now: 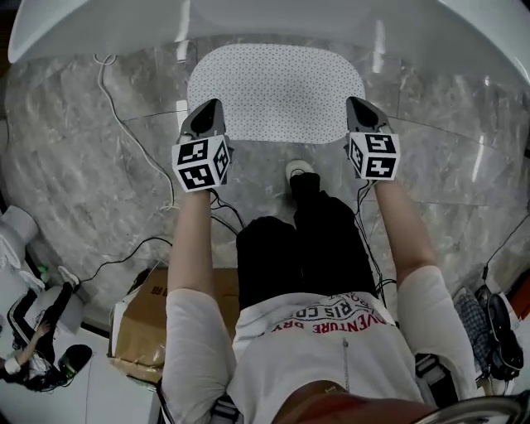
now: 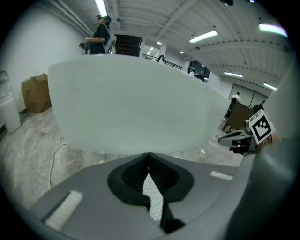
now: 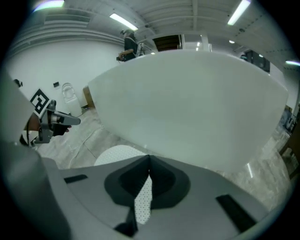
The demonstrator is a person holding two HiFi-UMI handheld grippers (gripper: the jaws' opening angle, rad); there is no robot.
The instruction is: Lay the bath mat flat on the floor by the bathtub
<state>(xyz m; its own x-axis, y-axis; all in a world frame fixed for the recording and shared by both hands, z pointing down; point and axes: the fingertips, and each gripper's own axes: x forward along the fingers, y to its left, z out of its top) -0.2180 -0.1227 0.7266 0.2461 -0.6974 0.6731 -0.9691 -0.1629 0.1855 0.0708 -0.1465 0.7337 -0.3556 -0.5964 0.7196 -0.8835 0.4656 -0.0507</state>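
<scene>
Head view, looking steeply down: left gripper [image 1: 211,108] and right gripper [image 1: 358,103] held over the near corners of the mat [image 1: 277,91], one at each side. Left gripper view: jaws pressed together, tips meeting, gripping nothing; only a sliver of dotted mat seen through the slot below the tips. Right gripper view: much the same, jaws closed tip to tip and empty, a strip of mat showing under the slot and more of it on the floor to the left. Cannot tell whether either gripper touches the mat. Lying flat and smooth on the grey marbled floor [image 1: 83,166], far long edge just beside the white tub [image 1: 248,16], near edge close to a shoe [image 1: 300,171]. White, rounded at the corners, sprinkled all over with small dark dots.
</scene>
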